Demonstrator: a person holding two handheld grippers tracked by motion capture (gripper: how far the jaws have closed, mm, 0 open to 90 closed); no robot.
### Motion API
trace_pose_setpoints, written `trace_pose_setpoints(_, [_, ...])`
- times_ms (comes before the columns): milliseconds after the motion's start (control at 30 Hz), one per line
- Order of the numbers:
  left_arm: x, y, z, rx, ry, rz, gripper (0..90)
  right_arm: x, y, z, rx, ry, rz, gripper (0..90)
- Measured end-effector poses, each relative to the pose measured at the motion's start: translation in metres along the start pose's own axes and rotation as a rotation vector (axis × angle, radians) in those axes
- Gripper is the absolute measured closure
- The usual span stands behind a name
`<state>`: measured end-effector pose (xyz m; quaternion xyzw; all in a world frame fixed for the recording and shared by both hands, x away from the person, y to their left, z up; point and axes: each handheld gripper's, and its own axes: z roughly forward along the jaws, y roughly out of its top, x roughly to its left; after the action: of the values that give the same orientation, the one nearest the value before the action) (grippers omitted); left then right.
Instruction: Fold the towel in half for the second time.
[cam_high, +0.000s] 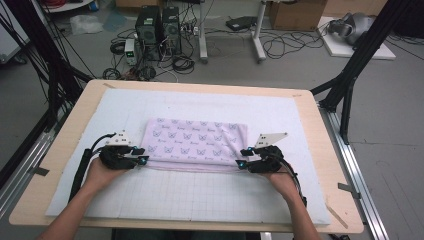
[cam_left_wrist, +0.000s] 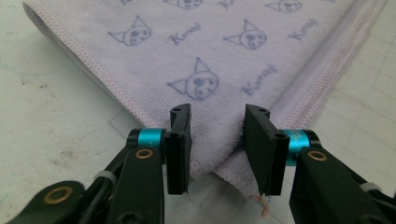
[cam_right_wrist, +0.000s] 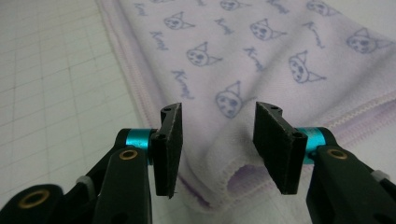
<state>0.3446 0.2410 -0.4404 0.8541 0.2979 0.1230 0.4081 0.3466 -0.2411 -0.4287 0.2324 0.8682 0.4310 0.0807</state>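
Folded towel (cam_high: 195, 144) lies flat at mat (cam_high: 210, 195) centre. Left gripper (cam_high: 141, 155) at its 8 o'clock corner, right gripper (cam_high: 242, 157) at 4 o'clock corner; both jaws open, straddling corners, pads not pressing. Cloth likely soft, light, limp; pinch all layers at stitched hem corners.

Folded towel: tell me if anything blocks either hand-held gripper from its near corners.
Nothing visible does. The folded towel lies alone on the white mat. The left hand-held gripper and right hand-held gripper each straddle a near corner with jaws open, pads apart from the cloth.
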Motion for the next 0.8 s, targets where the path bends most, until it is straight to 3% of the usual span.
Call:
trace_pose_setpoints(133, [-0.001, 0.001, 0.000, 0.009, 0.032, 0.010, 71.4, 0.001, -0.001, 0.009, 0.058, -0.007, -0.005, 53.4])
trace_pose_setpoints(267, [-0.004, 0.003, 0.000, 0.014, 0.045, 0.031, 84.0, -0.002, -0.003, 0.015, 0.085, -0.026, -0.006, 69.1])
trace_pose_setpoints(400, [-0.006, 0.004, -0.003, 0.007, 0.059, 0.039, 86.3, -0.002, -0.001, 0.011, 0.081, -0.017, -0.013, 79.2])
trace_pose_setpoints(567, [-0.011, 0.012, -0.021, -0.056, 0.055, 0.046, 86.5, -0.001, 0.003, -0.002, 0.033, -0.025, -0.017, 80.5])
trace_pose_setpoints(700, [-0.023, 0.013, -0.031, -0.057, 0.032, 0.086, 86.5, 0.003, 0.004, -0.014, 0.017, -0.008, -0.014, 80.3])
trace_pose_setpoints(733, [-0.025, 0.010, -0.031, -0.046, 0.018, 0.097, 86.1, 0.004, 0.002, -0.015, 0.030, 0.001, -0.010, 79.1])
trace_pose_setpoints(800, [-0.028, 0.005, -0.027, -0.020, 0.020, 0.090, 77.1, 0.004, -0.001, -0.014, 0.053, 0.016, 0.008, 64.9])
